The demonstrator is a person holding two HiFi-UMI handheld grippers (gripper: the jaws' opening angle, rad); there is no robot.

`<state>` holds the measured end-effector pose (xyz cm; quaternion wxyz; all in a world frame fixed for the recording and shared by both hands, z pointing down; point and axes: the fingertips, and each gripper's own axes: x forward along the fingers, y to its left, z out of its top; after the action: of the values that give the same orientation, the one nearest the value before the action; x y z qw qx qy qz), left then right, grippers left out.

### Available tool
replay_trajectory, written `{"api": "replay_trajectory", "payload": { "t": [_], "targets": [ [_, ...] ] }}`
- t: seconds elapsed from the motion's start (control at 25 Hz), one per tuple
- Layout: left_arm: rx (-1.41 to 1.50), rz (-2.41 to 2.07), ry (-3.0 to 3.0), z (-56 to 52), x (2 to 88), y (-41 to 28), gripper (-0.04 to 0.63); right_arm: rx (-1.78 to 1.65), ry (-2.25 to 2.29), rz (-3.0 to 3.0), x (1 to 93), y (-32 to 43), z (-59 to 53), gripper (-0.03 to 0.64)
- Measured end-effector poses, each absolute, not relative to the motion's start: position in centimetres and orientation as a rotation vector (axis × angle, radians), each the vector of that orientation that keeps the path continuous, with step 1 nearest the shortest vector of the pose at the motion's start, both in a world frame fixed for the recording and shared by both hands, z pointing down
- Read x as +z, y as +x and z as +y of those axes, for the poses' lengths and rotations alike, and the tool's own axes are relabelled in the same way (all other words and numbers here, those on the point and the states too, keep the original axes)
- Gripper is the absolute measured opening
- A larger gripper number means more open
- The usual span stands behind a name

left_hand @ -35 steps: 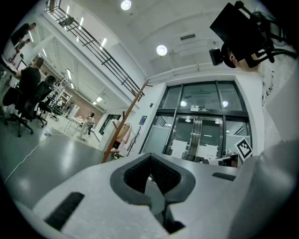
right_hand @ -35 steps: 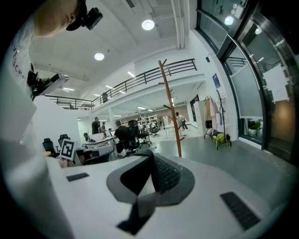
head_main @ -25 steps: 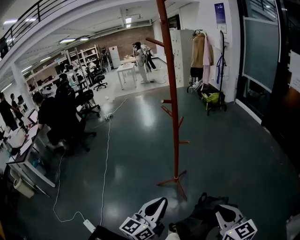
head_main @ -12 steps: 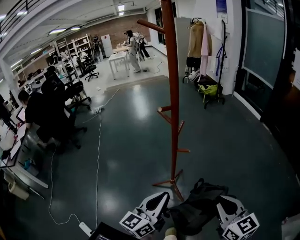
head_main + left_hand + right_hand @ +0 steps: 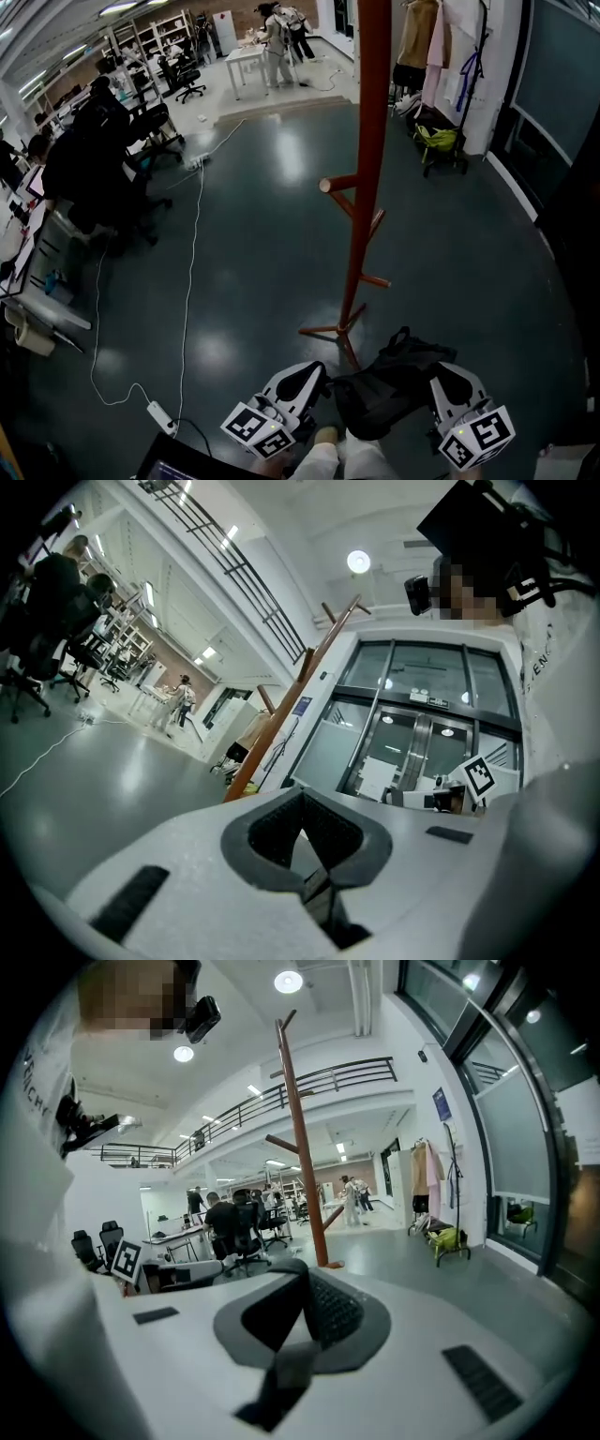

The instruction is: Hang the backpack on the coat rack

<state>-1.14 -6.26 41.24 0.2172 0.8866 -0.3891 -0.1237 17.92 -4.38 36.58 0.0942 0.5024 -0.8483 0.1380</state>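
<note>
A black backpack (image 5: 389, 392) hangs low between my two grippers in the head view, just in front of the coat rack's feet. My left gripper (image 5: 314, 376) is shut on a black strap (image 5: 320, 893) at the bag's left side. On the bag's right side my right gripper (image 5: 437, 376) is shut on another black strap (image 5: 282, 1378). The red-brown wooden coat rack (image 5: 362, 197) stands right ahead, with short pegs low on its pole. Its pole also shows in the left gripper view (image 5: 277, 719) and in the right gripper view (image 5: 302, 1147).
A white cable and power strip (image 5: 156, 412) lie on the dark floor at the left. People sit at desks with office chairs (image 5: 89, 178) at the far left. A clothes stand with coats and a green bag (image 5: 439, 139) is at the back right by glass doors.
The coat rack has come closer and fills more of the view. The backpack and both grippers have come further into view at the bottom edge, still held the same way.
</note>
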Motion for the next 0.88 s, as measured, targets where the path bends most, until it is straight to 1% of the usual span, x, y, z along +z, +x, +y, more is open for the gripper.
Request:
{"api": "replay_trajectory", "payload": {
  "t": [0.32, 0.64, 0.88],
  "targets": [
    [-0.318, -1.276, 2.407, -11.2, 40.8, -1.4, 0.009, 0.364, 1.257, -2.53, 39.3, 17.7, -9.7, 0.029],
    [-0.349, -1.407, 2.366, -15.0, 41.2, -0.2, 0.009, 0.38, 1.167, -2.578, 40.8, 18.6, -16.1, 0.029],
    [-0.357, -1.448, 2.313, -15.8, 43.6, -0.7, 0.009, 0.401, 1.142, -2.608, 41.8, 17.6, -20.0, 0.029]
  ]
}}
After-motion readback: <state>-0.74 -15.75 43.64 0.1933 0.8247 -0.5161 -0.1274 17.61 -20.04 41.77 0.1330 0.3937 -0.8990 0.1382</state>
